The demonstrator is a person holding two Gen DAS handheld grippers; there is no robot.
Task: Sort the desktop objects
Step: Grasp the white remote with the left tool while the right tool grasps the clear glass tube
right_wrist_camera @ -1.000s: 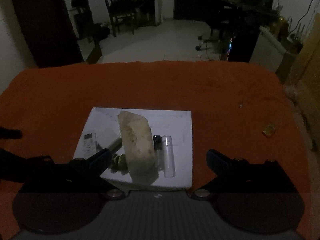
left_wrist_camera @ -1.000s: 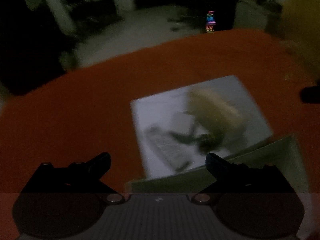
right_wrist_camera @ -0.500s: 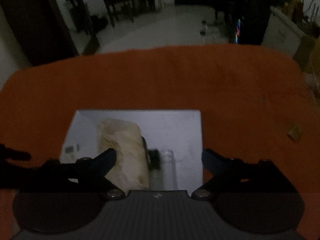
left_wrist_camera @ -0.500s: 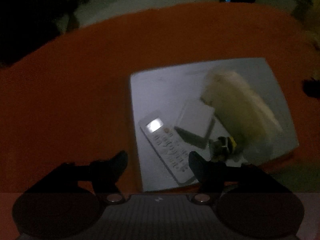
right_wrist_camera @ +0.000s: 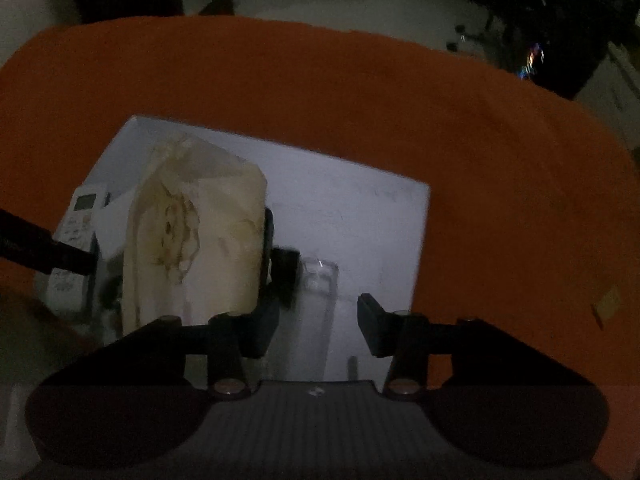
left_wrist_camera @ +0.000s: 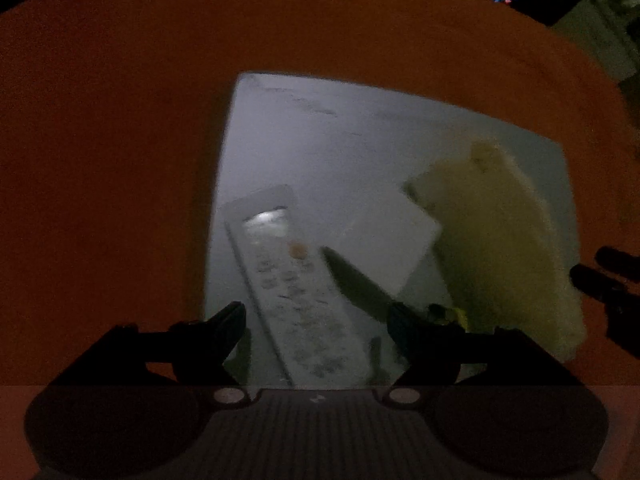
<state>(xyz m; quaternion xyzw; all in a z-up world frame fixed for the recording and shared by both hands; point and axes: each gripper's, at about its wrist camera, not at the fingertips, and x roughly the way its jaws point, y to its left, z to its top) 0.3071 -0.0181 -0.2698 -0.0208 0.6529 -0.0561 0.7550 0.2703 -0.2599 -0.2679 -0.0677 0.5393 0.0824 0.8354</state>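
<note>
Desktop objects lie together on a white sheet (left_wrist_camera: 360, 128) spread over the orange tablecloth (left_wrist_camera: 120, 140). Left gripper (left_wrist_camera: 316, 320) points almost straight down over the white remote control (left_wrist_camera: 296, 292); its jaws, which have just been opening, stand apart on either side of the remote without pressing it. Right gripper (right_wrist_camera: 318, 324) tilts steeply down at the clear tube (right_wrist_camera: 320, 280), jaws just closing but still apart, beside the cream bag (right_wrist_camera: 192, 240).
</note>
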